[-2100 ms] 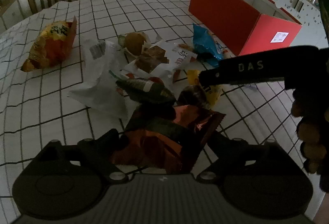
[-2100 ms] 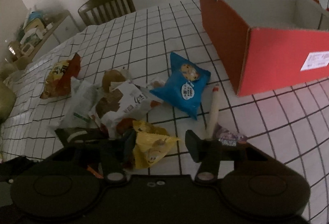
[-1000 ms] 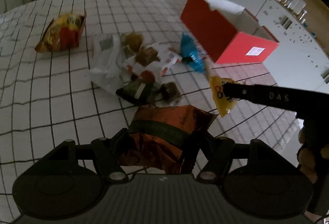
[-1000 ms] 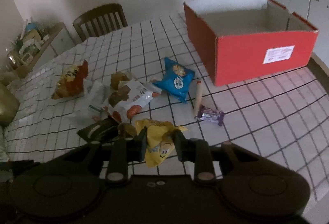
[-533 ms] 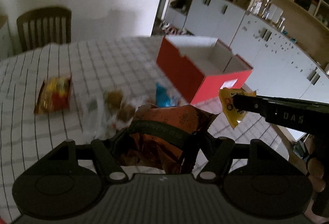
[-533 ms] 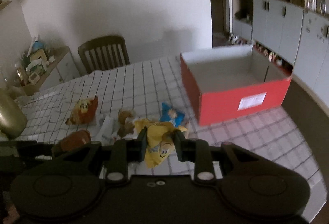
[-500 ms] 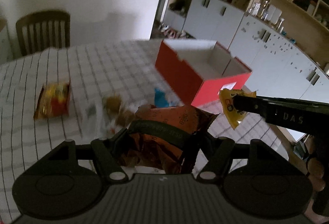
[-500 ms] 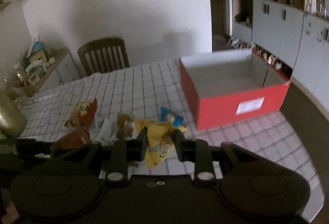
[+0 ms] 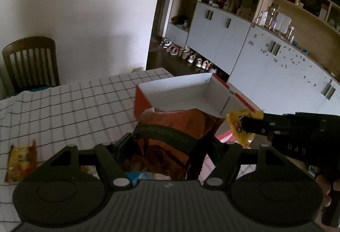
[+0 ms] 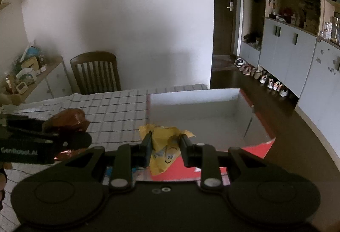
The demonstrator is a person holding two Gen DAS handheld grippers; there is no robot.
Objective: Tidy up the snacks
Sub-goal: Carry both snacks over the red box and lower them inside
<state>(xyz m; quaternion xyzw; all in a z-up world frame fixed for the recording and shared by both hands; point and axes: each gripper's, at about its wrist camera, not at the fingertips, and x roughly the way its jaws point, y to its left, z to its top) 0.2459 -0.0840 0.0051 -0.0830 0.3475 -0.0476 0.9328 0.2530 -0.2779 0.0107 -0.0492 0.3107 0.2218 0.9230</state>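
My left gripper (image 9: 167, 142) is shut on an orange-brown snack bag (image 9: 170, 138) and holds it in the air in front of the open red box (image 9: 187, 96). My right gripper (image 10: 165, 147) is shut on a yellow snack bag (image 10: 163, 151) with smiley faces, held just before the red box (image 10: 197, 108), whose white inside looks empty. The right gripper with its yellow bag (image 9: 240, 127) shows at the right of the left wrist view. The left gripper with the brown bag (image 10: 65, 119) shows at the left of the right wrist view.
A yellow-orange snack bag (image 9: 21, 159) lies on the checked tablecloth (image 9: 74, 104) at the left. A bit of a blue bag (image 9: 133, 176) shows under my left gripper. A wooden chair (image 10: 95, 74) stands behind the table. Cabinets (image 9: 265, 57) line the right wall.
Both grippers have risen and moved toward the red box with their bags. The box now sits directly ahead and closer; the snack pile has dropped out of view below.
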